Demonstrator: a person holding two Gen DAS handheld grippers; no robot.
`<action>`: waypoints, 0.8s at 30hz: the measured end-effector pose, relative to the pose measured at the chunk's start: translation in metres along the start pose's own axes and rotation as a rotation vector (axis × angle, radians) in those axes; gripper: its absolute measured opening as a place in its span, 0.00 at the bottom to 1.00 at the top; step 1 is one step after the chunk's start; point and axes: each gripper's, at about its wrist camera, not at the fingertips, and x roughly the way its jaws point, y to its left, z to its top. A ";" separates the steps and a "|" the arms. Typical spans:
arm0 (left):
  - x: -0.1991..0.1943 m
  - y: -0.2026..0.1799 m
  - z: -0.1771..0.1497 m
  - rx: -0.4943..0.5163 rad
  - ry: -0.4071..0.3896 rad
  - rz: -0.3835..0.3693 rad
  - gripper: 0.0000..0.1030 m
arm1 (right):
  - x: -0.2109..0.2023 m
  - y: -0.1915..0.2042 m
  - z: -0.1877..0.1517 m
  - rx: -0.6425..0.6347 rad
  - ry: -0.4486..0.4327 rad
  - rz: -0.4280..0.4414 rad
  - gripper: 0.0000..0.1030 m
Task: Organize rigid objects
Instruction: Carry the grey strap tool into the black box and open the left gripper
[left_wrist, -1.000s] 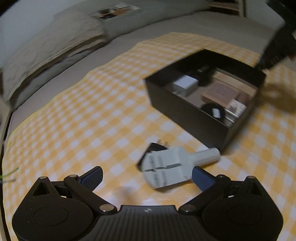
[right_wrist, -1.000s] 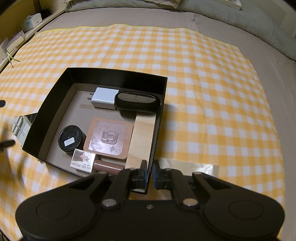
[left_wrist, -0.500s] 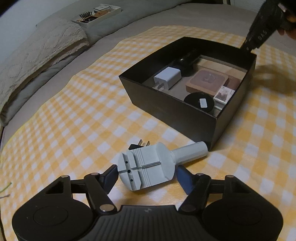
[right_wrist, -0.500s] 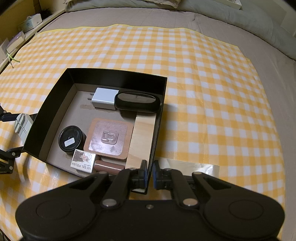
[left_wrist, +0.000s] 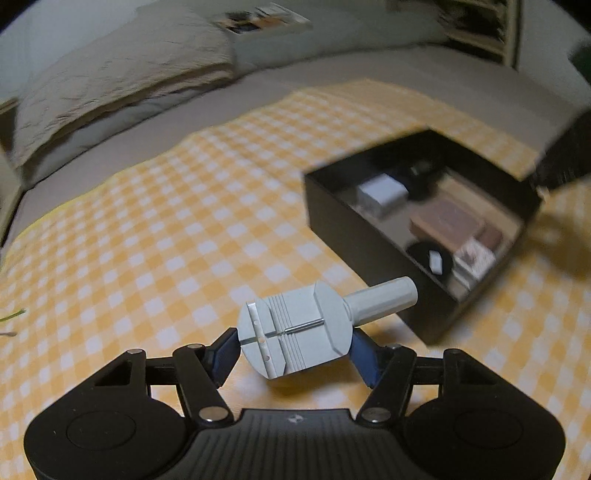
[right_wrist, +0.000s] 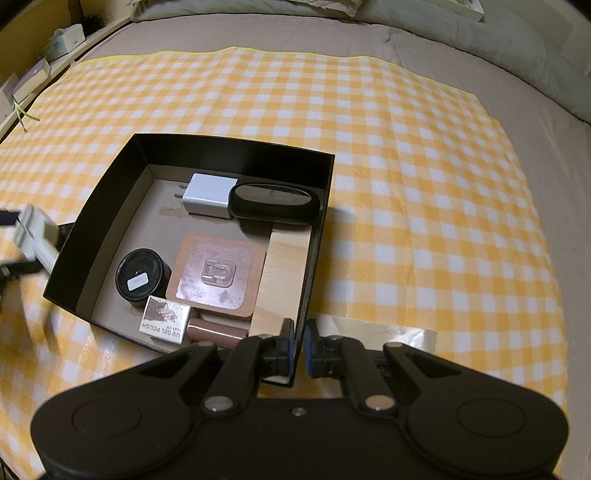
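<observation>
A grey hand tool with a round handle (left_wrist: 295, 332) hangs just above the checked cloth, and my left gripper (left_wrist: 294, 350) is shut on its flat body. The same tool (right_wrist: 35, 236) shows blurred at the left edge of the right wrist view, beside the black box (right_wrist: 107, 206). My right gripper (right_wrist: 299, 345) is shut on the box's near right wall at the corner. In the box (left_wrist: 369, 240) lie a white charger (right_wrist: 208, 195), a black case (right_wrist: 273, 203), a brown square pack (right_wrist: 218, 277), a black jar (right_wrist: 142, 277), a gel polish carton (right_wrist: 166, 321) and a wooden block (right_wrist: 286, 269).
The yellow checked cloth (right_wrist: 424, 184) covers a grey bed (left_wrist: 332, 77). A folded blanket (left_wrist: 122, 88) and a tray of small items (left_wrist: 258, 20) lie at the far side. A small dark piece (right_wrist: 66, 230) rests against the box's left wall. Shelves (right_wrist: 44, 59) run along the left.
My left gripper's jaws closed on the grey tool and raised it off the cloth, away from the black plug under it. The right gripper kept its hold on the box wall.
</observation>
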 end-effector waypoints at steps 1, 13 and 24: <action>-0.004 0.004 0.002 -0.021 -0.009 0.005 0.63 | 0.000 0.000 0.000 -0.003 0.000 -0.001 0.06; -0.033 0.018 0.042 -0.283 -0.112 -0.054 0.63 | 0.000 0.003 0.001 -0.022 0.007 -0.020 0.06; 0.000 -0.037 0.086 -0.341 -0.061 -0.167 0.63 | -0.003 0.001 0.001 -0.022 0.004 -0.010 0.06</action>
